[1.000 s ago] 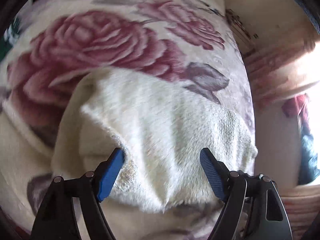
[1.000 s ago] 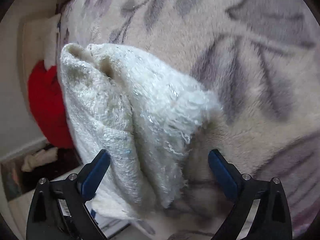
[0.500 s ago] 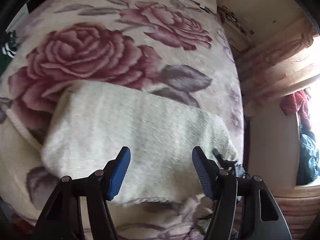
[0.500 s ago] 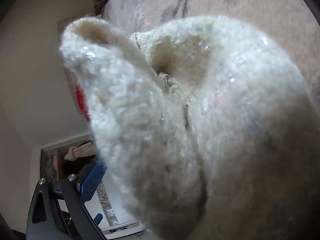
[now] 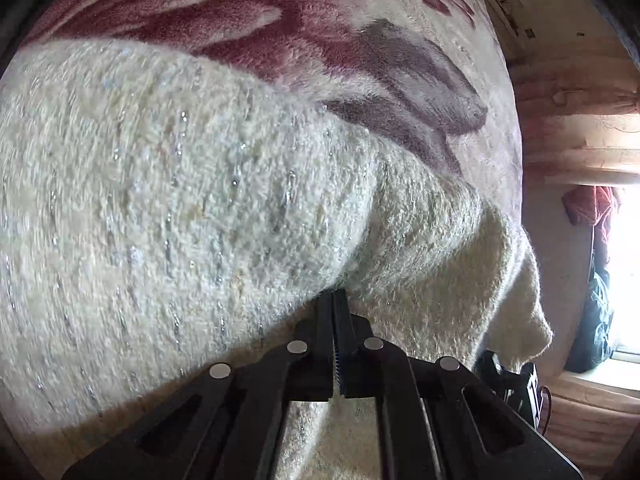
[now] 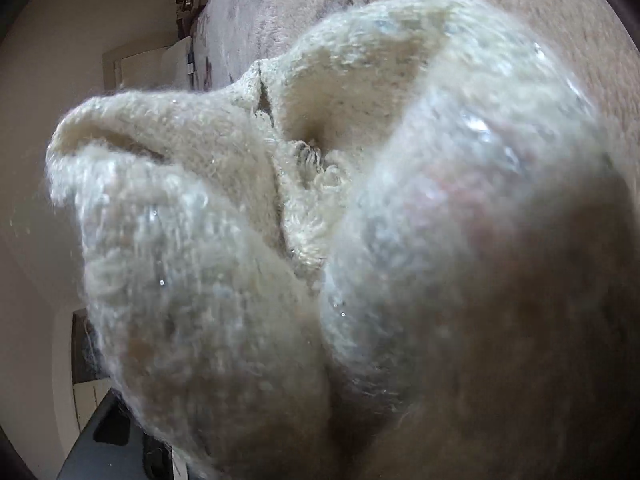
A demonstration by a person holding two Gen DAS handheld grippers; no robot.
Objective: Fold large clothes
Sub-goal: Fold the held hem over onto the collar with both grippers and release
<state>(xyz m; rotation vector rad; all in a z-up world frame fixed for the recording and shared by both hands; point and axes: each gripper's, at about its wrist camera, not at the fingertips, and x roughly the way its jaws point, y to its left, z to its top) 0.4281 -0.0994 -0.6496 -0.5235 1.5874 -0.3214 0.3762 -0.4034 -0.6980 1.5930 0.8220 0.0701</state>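
Note:
A cream knit sweater (image 5: 180,208) with silver threads lies bunched on a floral blanket (image 5: 320,20). In the left wrist view my left gripper (image 5: 337,294) points steeply down, its jaws pressed together. Its tips are buried in a fold of the sweater, which puckers toward them. The same sweater (image 6: 400,240) crowds the lens in the right wrist view and hides my right gripper's fingers. Only a black piece of that gripper's frame (image 6: 108,440) shows at the lower left. The right jaws are closing with the bunched knit in the space between them. Whether the pads press on it is hidden.
The blanket covers a bed that ends at a wall on the right. A bright window (image 5: 628,280) with red (image 5: 588,208) and dark (image 5: 596,320) clothes beside it is at the far right. A black device with a wire (image 5: 508,372) sits under the sweater's right corner.
My left gripper came down onto the sweater and its jaws went from wide apart to closed. In the right view the sweater moved up against the lens and covered both fingers.

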